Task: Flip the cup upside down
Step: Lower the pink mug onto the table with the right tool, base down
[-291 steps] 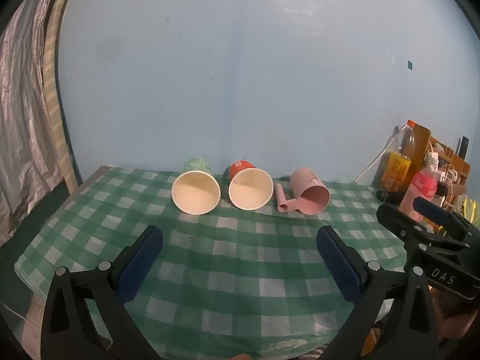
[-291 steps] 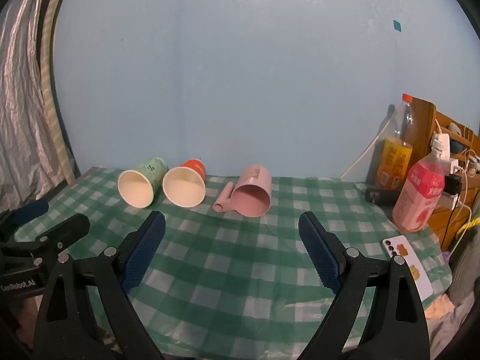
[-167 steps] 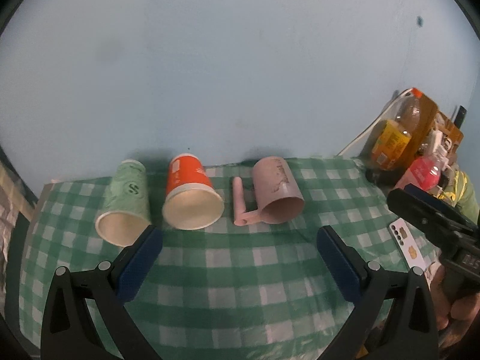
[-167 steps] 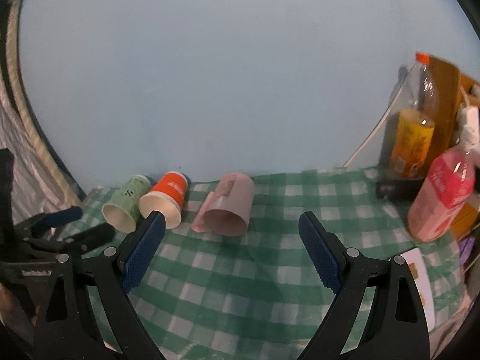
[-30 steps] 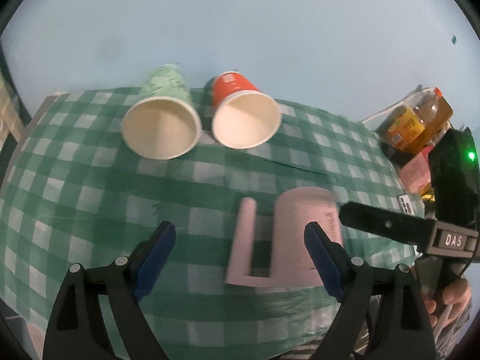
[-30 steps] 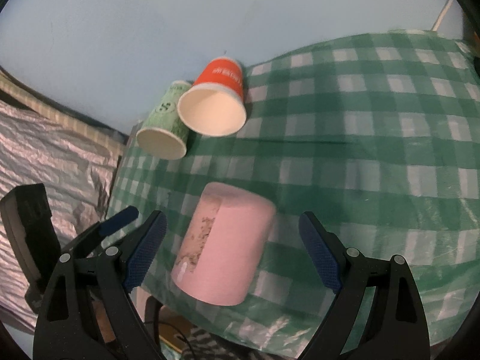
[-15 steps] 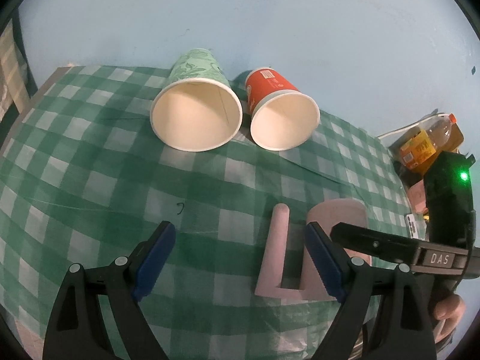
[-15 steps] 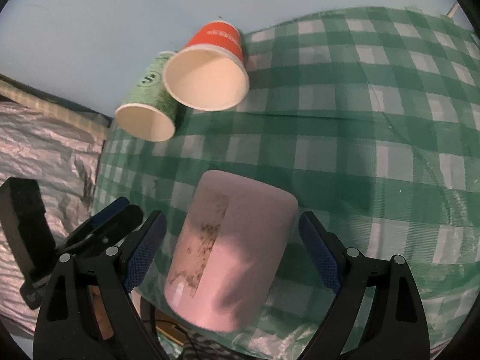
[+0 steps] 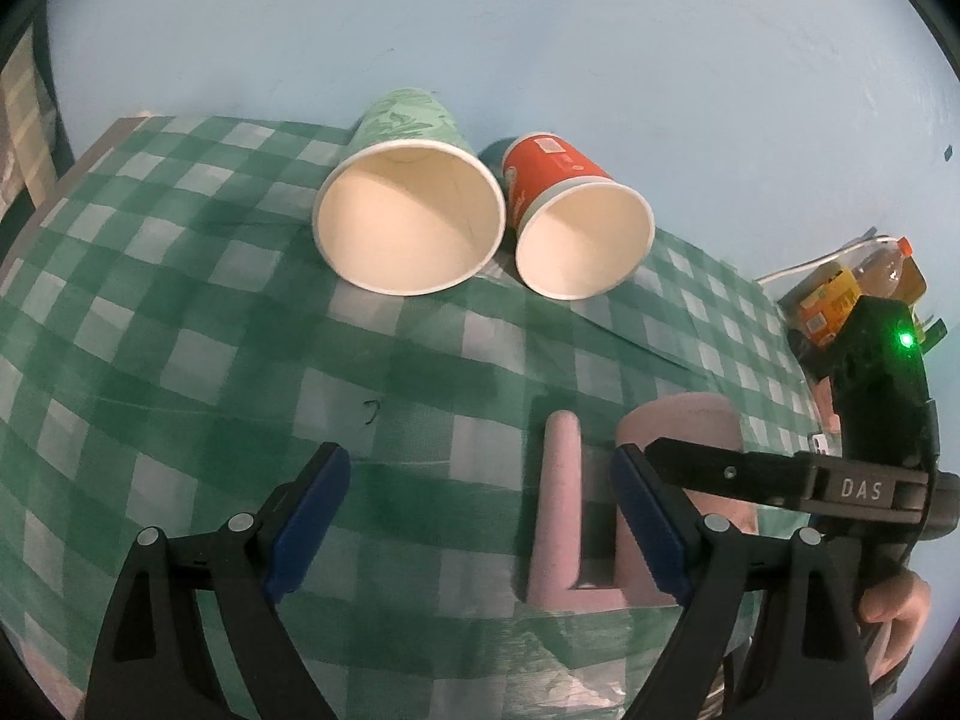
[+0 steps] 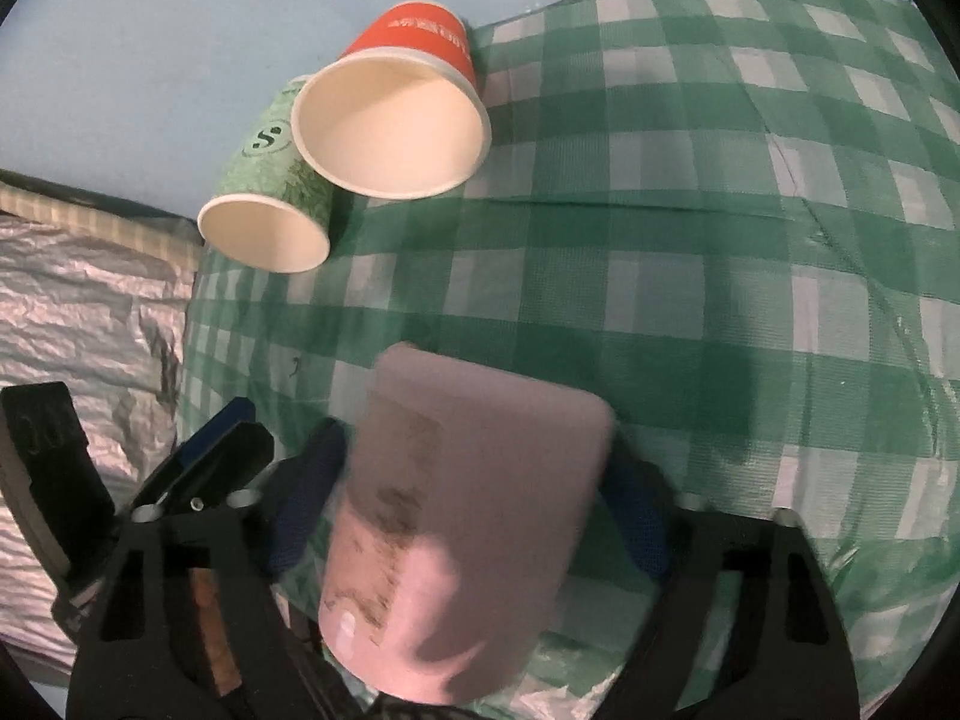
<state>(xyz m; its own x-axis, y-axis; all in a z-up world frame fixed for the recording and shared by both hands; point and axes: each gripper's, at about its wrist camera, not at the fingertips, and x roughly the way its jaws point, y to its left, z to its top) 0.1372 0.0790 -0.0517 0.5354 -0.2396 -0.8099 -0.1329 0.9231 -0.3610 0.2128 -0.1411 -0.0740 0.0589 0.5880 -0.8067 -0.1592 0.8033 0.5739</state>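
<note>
The pink handled cup (image 10: 456, 528) stands with its flat base up near the front edge of the checked table; the right wrist view shows it between the blue pads of my right gripper (image 10: 474, 510), which are closed against its sides. In the left wrist view the cup (image 9: 678, 438) and its handle (image 9: 558, 510) sit at lower right, with the right gripper's finger across it. My left gripper (image 9: 480, 516) is open and empty, just left of the cup.
A green paper cup (image 9: 411, 216) and a red paper cup (image 9: 576, 228) lie on their sides at the back of the green checked tablecloth (image 9: 180, 360). Bottles (image 9: 840, 294) stand at the far right. Crinkled silver sheeting (image 10: 84, 312) hangs off the left.
The right gripper has moved in around the pink cup and its pads now press the cup's sides. The left gripper has drifted closer to the paper cups.
</note>
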